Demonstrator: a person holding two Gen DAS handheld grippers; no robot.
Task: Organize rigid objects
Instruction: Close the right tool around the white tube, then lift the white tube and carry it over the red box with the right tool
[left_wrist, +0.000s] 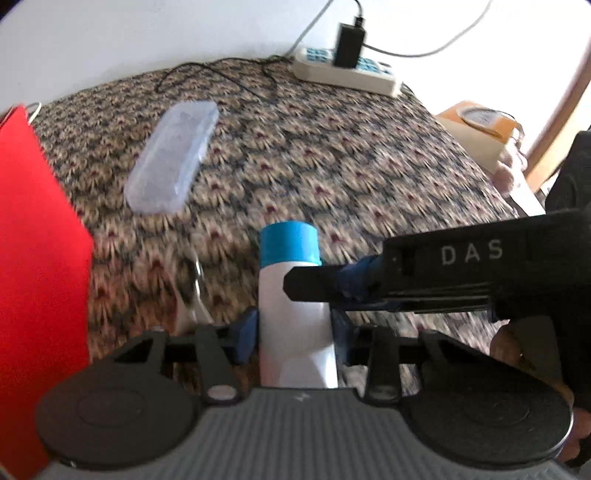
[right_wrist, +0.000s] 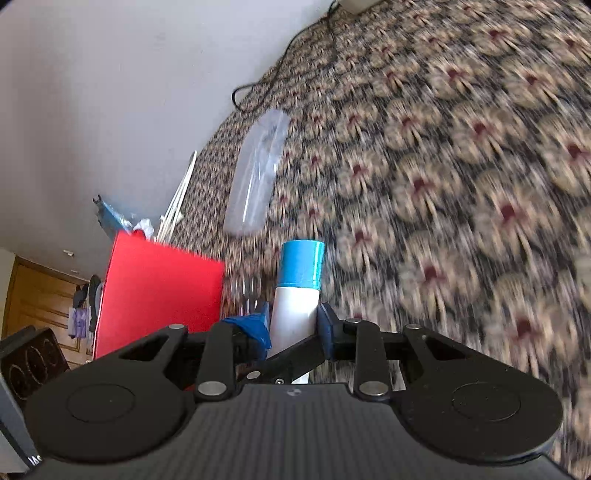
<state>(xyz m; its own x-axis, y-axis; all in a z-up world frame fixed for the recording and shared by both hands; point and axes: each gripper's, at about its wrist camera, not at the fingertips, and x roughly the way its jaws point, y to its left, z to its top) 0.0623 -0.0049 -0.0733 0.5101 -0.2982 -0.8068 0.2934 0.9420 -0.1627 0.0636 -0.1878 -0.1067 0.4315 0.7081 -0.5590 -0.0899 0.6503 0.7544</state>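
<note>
**Current condition.** I read the white bottle (left_wrist: 295, 354) with the blue cap as held off the patterned surface (left_wrist: 332, 166), upright, cap away from both cameras. The left claw (left_wrist: 295, 332) has its blue pads against both sides of the lower body. I take this as a clamped hold. The right claw (right_wrist: 293, 321) comes in from the side and also grips the white body between its pads. In the left wrist view, one of its fingers crosses the front of the bottle just below the cap.

**Hazard 1: opposing pull.** Both claws hold one rigid item. If my hands diverge, the bottle twists between the pads. I expect the smooth body to slip out of the weaker hold.

**Hazard 2: finger contact.** The fingers of the two claws overlap near the bottle. A careless withdrawal can hook one finger on the other and knock the bottle loose.

**Hazard 3: release order.** If one claw lets go before the other is seated, the bottle falls onto the surface and may roll towards the clear case (left_wrist: 171, 151).

**Hazard 4: side obstacle.** The red container (left_wrist: 37, 258) stands close on the left. A wide swing can strike its wall.
</note>
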